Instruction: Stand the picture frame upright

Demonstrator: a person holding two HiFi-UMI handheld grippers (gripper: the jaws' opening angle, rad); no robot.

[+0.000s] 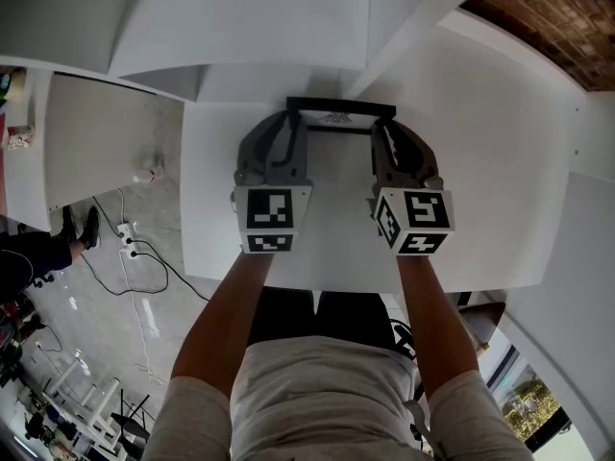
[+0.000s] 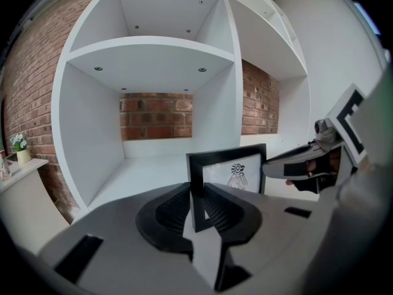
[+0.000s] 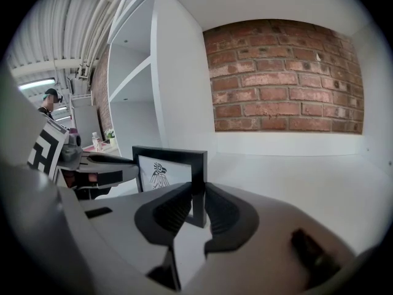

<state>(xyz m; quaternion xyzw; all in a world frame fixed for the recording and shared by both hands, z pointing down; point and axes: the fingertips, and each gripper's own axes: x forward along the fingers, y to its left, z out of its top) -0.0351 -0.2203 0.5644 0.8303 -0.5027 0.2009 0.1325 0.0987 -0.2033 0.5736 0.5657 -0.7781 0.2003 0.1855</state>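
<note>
A black picture frame (image 1: 340, 111) with a white print of a bird-like figure stands upright on the white table (image 1: 480, 161), facing me. My left gripper (image 1: 288, 131) is shut on the frame's left side bar (image 2: 196, 192), the bar pinched between the black pads (image 2: 174, 211). My right gripper (image 1: 384, 134) is shut on the frame's right side bar (image 3: 198, 186). In the left gripper view the frame (image 2: 228, 176) shows with the right gripper (image 2: 307, 168) beyond it. In the right gripper view the frame (image 3: 169, 172) has the left gripper (image 3: 92, 168) beyond it.
White open shelving (image 2: 153, 48) with a brick wall (image 3: 282, 72) behind rises at the table's far side. A white counter (image 1: 86, 133) stands to the left. Cables and a power strip (image 1: 125, 243) lie on the grey floor. A person (image 3: 49, 100) stands far off.
</note>
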